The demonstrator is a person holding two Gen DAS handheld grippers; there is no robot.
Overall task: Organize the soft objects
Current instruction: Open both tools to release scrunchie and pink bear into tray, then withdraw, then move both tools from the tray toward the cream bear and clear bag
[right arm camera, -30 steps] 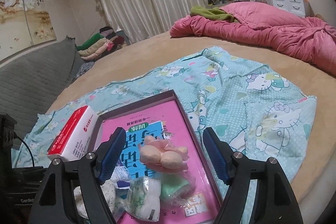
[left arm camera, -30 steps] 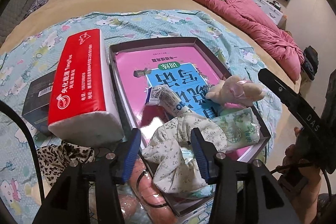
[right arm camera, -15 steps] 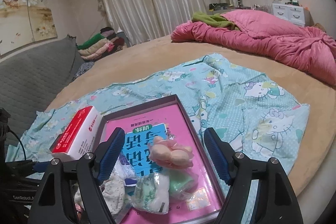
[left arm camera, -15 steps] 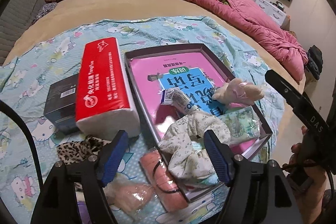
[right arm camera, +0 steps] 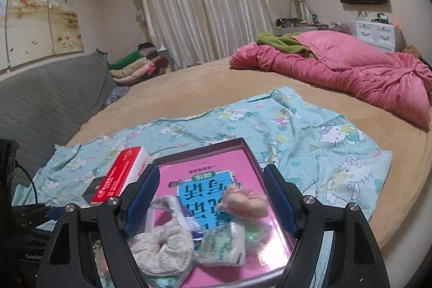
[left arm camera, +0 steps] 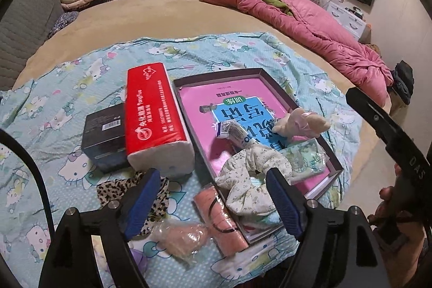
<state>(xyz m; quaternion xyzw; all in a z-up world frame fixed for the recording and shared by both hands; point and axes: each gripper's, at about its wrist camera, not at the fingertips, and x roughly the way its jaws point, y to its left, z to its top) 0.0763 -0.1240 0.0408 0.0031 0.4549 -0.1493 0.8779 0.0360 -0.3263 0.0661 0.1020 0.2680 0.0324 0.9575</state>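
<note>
On the bed, a cartoon-print sheet spreads ahead of both your grippers, seemingly laid out as a sorting ground. Ahead of your left gripper sits the shallow box, lined with a pink book cover, and it looks to be the collecting place for the soft things. Just left of the box, a red tissue pack leans on a black carton, both ahead and to the left of that gripper.

Your left gripper has just been opening and now stands wide, nothing pressed between its pads; the floral scrunchie lies free over the box's near rim, right in front of its right finger. Your right gripper hangs open over the box's near end, empty, framing the plush toy and the green tissue packets that lie inside.

Outside the box, close under your left gripper, wait a leopard-print scrunchie, a pink roll banded with a black loop, and a clear-wrapped pink item. Judging by where they lie, these are yet to go in.
</note>
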